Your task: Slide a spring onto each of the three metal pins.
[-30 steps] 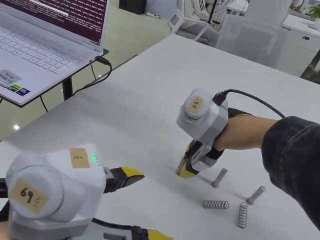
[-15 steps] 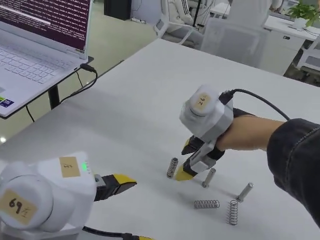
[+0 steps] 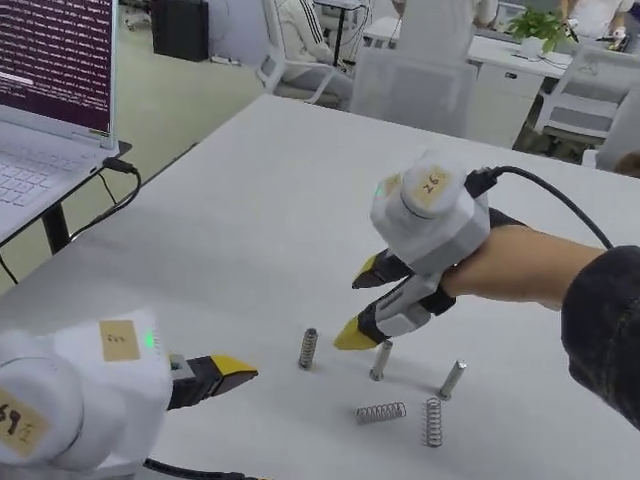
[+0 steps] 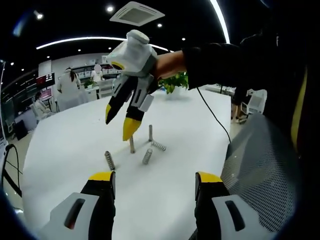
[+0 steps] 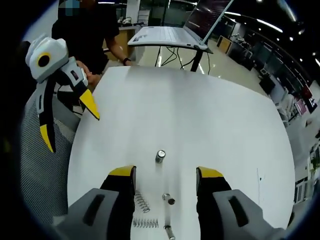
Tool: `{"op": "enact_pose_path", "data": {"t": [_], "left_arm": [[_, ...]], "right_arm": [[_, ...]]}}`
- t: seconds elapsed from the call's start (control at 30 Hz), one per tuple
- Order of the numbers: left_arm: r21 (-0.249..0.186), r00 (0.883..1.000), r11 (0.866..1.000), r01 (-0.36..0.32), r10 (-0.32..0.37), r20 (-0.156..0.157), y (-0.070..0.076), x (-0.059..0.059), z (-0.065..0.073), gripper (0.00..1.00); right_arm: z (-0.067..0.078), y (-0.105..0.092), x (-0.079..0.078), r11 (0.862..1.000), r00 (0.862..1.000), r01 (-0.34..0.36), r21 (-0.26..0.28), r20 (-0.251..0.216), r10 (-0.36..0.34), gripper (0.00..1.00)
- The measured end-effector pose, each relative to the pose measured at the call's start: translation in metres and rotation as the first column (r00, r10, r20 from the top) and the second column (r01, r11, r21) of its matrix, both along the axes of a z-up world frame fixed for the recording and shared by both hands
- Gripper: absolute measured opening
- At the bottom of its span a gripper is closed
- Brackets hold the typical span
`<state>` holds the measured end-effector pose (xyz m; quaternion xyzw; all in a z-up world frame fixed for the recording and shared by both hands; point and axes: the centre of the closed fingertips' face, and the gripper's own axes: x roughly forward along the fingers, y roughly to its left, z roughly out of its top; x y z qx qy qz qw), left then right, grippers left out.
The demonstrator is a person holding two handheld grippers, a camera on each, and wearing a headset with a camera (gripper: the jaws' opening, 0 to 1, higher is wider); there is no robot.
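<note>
Head view: the right gripper (image 3: pixel 352 312) has its jaws parted and holds nothing. Its lower yellow tip hangs near the top of a bare pin (image 3: pixel 381 360), with no visible contact. To the left of that pin a spring (image 3: pixel 308 348) stands upright on the first pin (image 5: pixel 160 154), apart from the jaws. A second bare pin (image 3: pixel 452 380) stands further right. A loose spring (image 3: pixel 381 411) and a second loose spring (image 3: pixel 433 421) lie on the white table (image 3: pixel 250 200) on the near side of the pins. The left gripper (image 4: pixel 155 177) is low over the near part of the table, its jaws wide apart and empty. A second ago the right gripper was down at the table with the spring at its jaws. Half a second ago it sat just beside the seated spring, and now it has let go and risen clear. The person's right hand (image 3: pixel 510 265) wraps the back of that gripper, a dark sleeve coming in from the right, and the jaws slant down and left toward the table.
</note>
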<state>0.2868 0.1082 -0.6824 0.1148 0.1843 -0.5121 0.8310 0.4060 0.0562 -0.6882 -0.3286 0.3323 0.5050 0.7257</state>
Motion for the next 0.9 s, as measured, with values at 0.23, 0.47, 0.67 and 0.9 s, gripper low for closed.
{"op": "enact_pose_path", "data": {"t": [0.23, 0.47, 0.67, 0.9], "left_arm": [[0.002, 1.0, 1.0, 0.016, -0.016, 0.014, -0.001, 0.016, 0.007, 0.6], [0.014, 0.999, 0.999, 0.052, -0.052, -0.001, -0.01, 0.021, -0.004, 0.59], [0.027, 0.996, 0.995, 0.092, -0.091, -0.01, -0.02, 0.023, -0.012, 0.58], [0.018, 0.993, 0.993, 0.12, -0.12, -0.015, -0.032, 0.024, -0.014, 0.58]], "right_arm": [[0.026, -0.017, -0.008, 0.993, 0.996, 0.069, 0.094, 0.057, -0.075, 0.47], [0.046, -0.037, -0.023, 0.978, 0.984, 0.129, 0.162, 0.105, -0.147, 0.47], [0.058, -0.054, -0.04, 0.959, 0.969, 0.181, 0.218, 0.128, -0.212, 0.47], [0.059, -0.074, -0.061, 0.932, 0.95, 0.243, 0.268, 0.129, -0.284, 0.47]]}}
